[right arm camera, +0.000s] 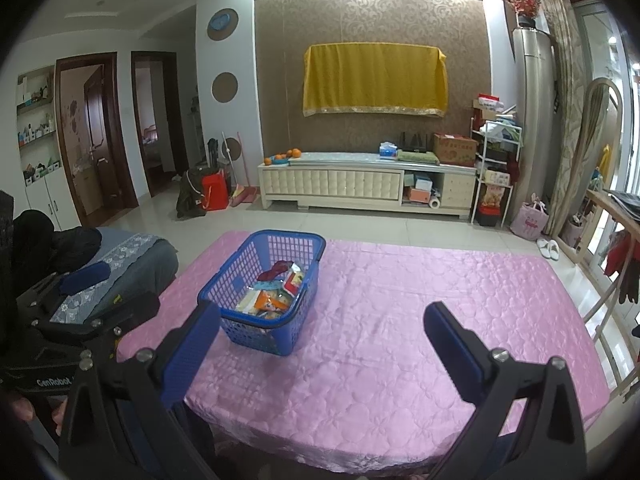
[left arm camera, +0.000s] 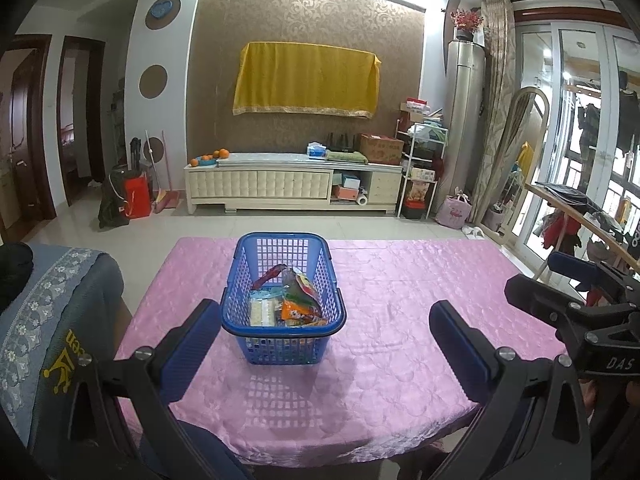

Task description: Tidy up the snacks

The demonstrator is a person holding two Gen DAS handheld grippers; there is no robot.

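From the left wrist, the blue basket (left arm camera: 283,300) of snack packets (left arm camera: 294,300) is seen between the spread, empty left gripper (left arm camera: 324,334) fingers, its long axis pointing straight away, on the pink tablecloth (left arm camera: 400,320).

From the right wrist, the basket (right arm camera: 262,292) is seen ahead-left of the spread, empty right gripper (right arm camera: 320,338), angled away rightward; a TV cabinet (right arm camera: 360,184) is seen beyond.

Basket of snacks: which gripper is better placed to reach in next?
Left, probably. The basket sits straight ahead between the open left gripper. The open right gripper faces bare tablecloth, basket off to its left.

basket (left arm camera: 283,322): blue lattice | tablecloth (left arm camera: 400,320): pink quilted | snacks (left arm camera: 298,304): orange, red, green
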